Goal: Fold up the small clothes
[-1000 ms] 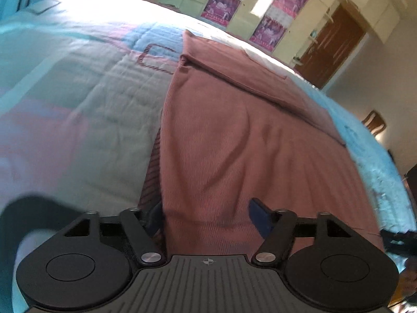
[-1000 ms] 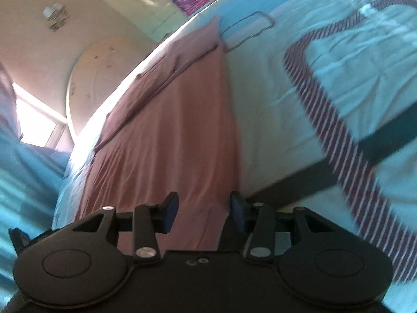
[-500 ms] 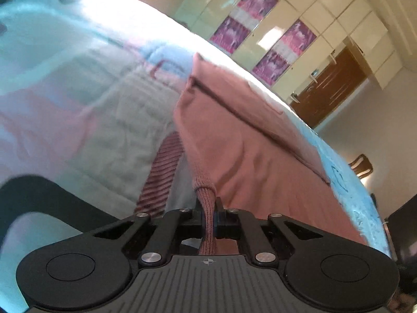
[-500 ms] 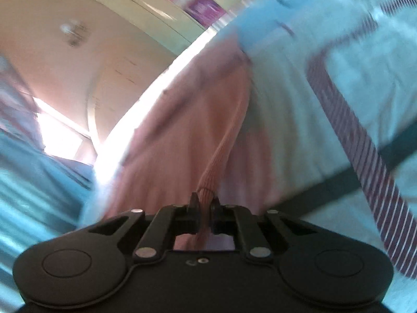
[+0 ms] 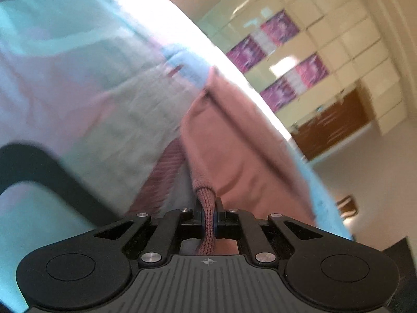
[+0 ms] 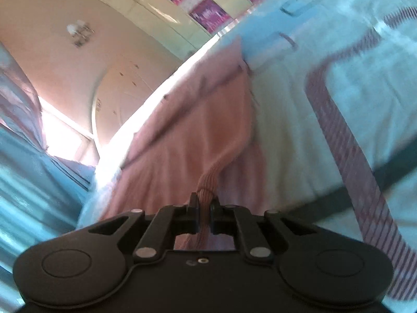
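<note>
With both pairs of tongs clamped down, we have the left gripper (image 5: 207, 220) pinching the ribbed hem of the pink-brown knitted garment (image 5: 234, 143) and the right gripper (image 6: 205, 215) pinching the same ribbed edge at the other corner. Each pair's jaws are nearly closed on a bunched fold of cloth. We hold two corners so the near edge can likely be carried over flat. Beyond the pinches, the garment lies spread on the pale blue quilted bedspread (image 5: 78, 91).
</note>
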The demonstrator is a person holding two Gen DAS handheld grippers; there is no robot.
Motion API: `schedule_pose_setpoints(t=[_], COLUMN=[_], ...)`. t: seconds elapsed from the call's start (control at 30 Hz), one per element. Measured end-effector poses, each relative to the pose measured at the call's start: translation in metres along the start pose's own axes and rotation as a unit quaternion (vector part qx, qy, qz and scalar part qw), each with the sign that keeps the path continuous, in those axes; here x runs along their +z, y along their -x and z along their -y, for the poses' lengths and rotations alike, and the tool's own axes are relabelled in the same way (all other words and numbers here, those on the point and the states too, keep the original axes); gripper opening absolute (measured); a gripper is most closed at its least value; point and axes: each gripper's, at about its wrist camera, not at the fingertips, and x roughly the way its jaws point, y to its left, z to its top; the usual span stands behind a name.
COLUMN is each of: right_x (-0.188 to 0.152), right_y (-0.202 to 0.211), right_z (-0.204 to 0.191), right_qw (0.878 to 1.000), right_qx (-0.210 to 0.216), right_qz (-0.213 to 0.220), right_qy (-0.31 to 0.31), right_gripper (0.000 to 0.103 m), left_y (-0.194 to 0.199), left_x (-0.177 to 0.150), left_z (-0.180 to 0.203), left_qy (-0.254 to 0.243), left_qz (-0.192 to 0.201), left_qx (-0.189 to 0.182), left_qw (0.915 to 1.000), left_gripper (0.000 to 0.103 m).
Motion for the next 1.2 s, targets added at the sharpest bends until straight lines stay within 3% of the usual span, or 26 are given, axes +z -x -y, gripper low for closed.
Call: schedule_pose_setpoints(t=[0.2,0.33,0.6,0.77,0.8,0.87,0.9,0.97,1.0,1.03,1.1,1.13,1.2], right_x=[0.067,0.121,0.229,0.27,0.275,0.28,0.281,0.283,0.283,0.283,0.283,0.284,0.289], right_y=[-0.016,-0.049,-0.158,-0.228,-0.244,-0.265,-0.27,-0.27,-0.269,-0.266,-0.261,-0.255,-0.248], right_z=[-0.026,-0.027,-0.014,0.015,0.02,0.034,0.04,0.044,0.045,0.043,0.039,0.037,0.04], right_qw=[0.998,0.996,0.995,0.991,0.991,0.99,0.99,0.99,0.992,0.993,0.994,0.994,0.994], right_qx=[0.009,0.0,-0.055,-0.075,-0.076,-0.075,-0.067,-0.06,-0.057,-0.056,-0.06,-0.059,-0.045], right_qz=[0.063,0.083,0.065,0.045,0.039,0.036,0.043,0.053,0.055,0.057,0.065,0.073,0.086], right_qy=[0.0,-0.039,-0.06,-0.099,-0.103,-0.115,-0.118,-0.114,-0.103,-0.092,-0.058,-0.051,-0.058], right_gripper=[0.007,0.008,0.008,0.009,0.01,0.024,0.027,0.031,0.033,0.036,0.05,0.068,0.071], left_y=[-0.027,-0.078,-0.213,-0.299,-0.314,-0.33,-0.334,-0.327,-0.323,-0.318,-0.315,-0.313,-0.316], left_x=[0.061,0.107,0.193,0.227,0.227,0.231,0.235,0.24,0.242,0.245,0.252,0.254,0.256], left_z=[0.043,0.072,0.103,0.099,0.093,0.089,0.088,0.092,0.093,0.094,0.094,0.096,0.103], left_qy=[0.012,0.0,-0.016,-0.03,-0.033,-0.029,-0.027,-0.046,-0.06,-0.076,-0.102,-0.122,-0.176], left_qz=[0.045,0.048,0.017,-0.017,-0.025,-0.03,-0.035,-0.015,0.001,0.015,0.018,0.015,0.005], left_qx=[-0.085,-0.102,-0.076,-0.037,-0.032,-0.019,-0.018,-0.022,-0.013,-0.005,-0.004,0.0,0.014], left_qw=[0.9953,0.9936,0.9968,0.9987,0.9986,0.999,0.9988,0.9986,0.9981,0.997,0.9946,0.9924,0.9843], left_gripper=[0.005,0.005,0.005,0.005,0.005,0.005,0.009,0.047,0.077,0.082,0.082,0.082,0.082])
